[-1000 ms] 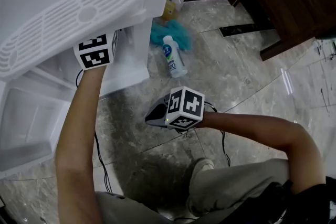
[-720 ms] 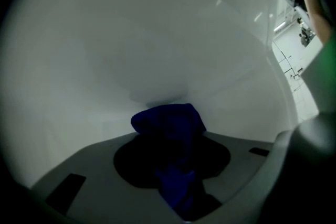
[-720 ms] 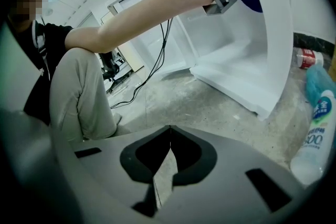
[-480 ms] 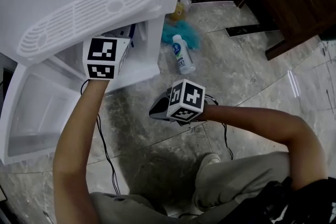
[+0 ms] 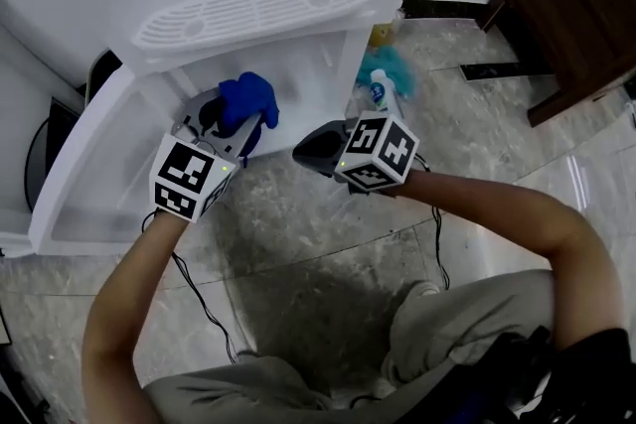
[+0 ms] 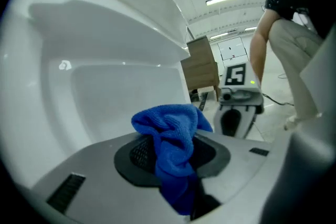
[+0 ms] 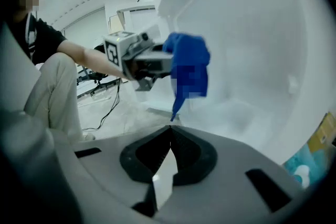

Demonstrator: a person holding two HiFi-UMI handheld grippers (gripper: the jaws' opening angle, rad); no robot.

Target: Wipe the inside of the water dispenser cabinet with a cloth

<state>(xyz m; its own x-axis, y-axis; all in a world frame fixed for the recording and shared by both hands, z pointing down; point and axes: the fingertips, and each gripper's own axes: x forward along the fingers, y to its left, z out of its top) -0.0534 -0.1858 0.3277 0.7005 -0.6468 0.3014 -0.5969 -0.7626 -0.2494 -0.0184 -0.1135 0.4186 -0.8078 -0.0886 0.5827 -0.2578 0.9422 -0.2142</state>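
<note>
The white water dispenser cabinet (image 5: 308,65) stands open, its door (image 5: 75,184) swung out to the left. My left gripper (image 5: 231,126) is shut on a bunched blue cloth (image 5: 246,99), held just in front of the cabinet's opening. In the left gripper view the cloth (image 6: 170,136) bulges out of the jaws, with the white cabinet wall (image 6: 105,86) behind it. My right gripper (image 5: 306,154) hangs close to the right of the cloth, shut and empty; its jaws (image 7: 170,136) meet at the tips. It looks across at the cloth (image 7: 184,55) in the left gripper (image 7: 142,63).
A white slotted drip tray (image 5: 258,5) juts out above the opening. A spray bottle (image 5: 379,94) and a teal cloth (image 5: 397,72) lie on the stone floor beside the cabinet, a yellow bottle (image 5: 382,35) behind them. Dark wooden furniture (image 5: 576,5) stands far right. Cables (image 5: 204,308) trail over the floor.
The left gripper has drawn back out from under the drip tray, so the blue cloth in its jaws now shows. The right gripper has risen and moved closer to the cabinet.
</note>
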